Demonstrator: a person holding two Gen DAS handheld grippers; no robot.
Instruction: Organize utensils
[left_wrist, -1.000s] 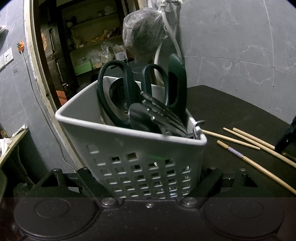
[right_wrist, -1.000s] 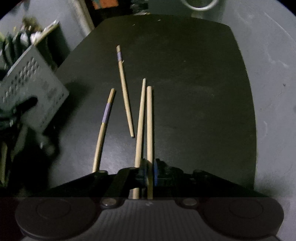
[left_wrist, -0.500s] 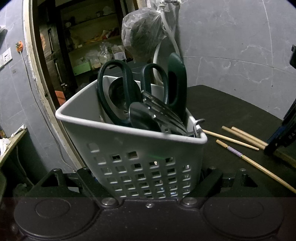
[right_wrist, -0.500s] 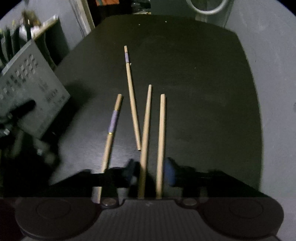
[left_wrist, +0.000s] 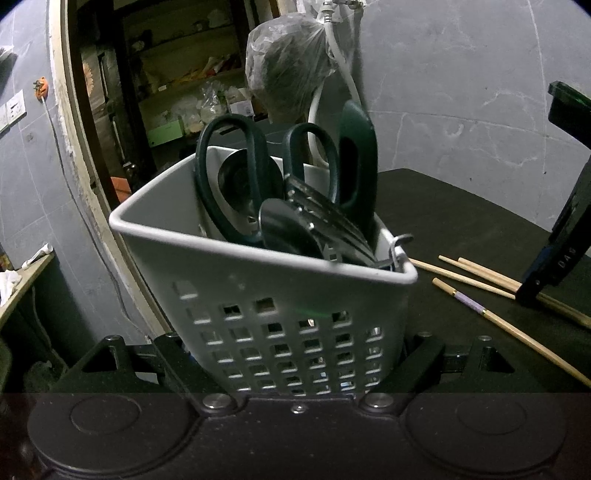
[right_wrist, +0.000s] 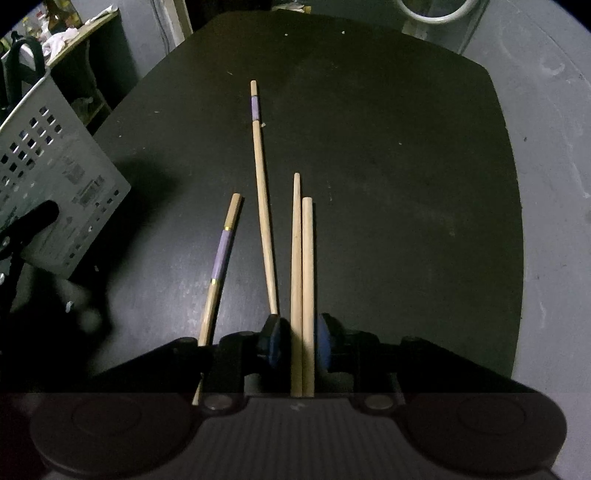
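1. Chopsticks (left_wrist: 476, 275), left view: four lie flat on the dark table (left_wrist: 461, 206), to the right of the caddy (left_wrist: 266, 295). One has a purple band (left_wrist: 469, 300) near its end.
2. My left gripper (left_wrist: 295, 369) clamps the caddy's lower walls, a finger on each side, pinching it. The caddy tilts, rim toward the camera.
3. Inside the caddy: dark green scissors (left_wrist: 236, 177) with handles up, a dark green handle (left_wrist: 356, 162) behind them, a spoon (left_wrist: 288, 229) and other metal cutlery leaning to the right corner.
4. Behind: plastic bag (left_wrist: 288, 70) hanging on the grey wall, white hose (left_wrist: 343, 62) beside it, doorway with shelves (left_wrist: 177, 92) at left.
5. My right gripper (left_wrist: 554, 254) shows at the right edge, its tip down on the plain chopsticks.
6. Right view: my right gripper (right_wrist: 297, 341) is spread, jaws either side of two plain chopsticks (right_wrist: 302, 277) that lie side by side, touching. Small gaps at both pads (right_wrist: 274, 341); not pinching.
7. Left of that pair, a longer chopstick (right_wrist: 263, 206), purple band at its far end, its near tip just beside the left pad.
8. Further left, a banded chopstick (right_wrist: 221, 262), its near end hidden under the gripper body.
9. Caddy (right_wrist: 48, 173) at the left edge, tilted and held off the table by my left gripper (right_wrist: 26, 229), apart from the chopsticks.
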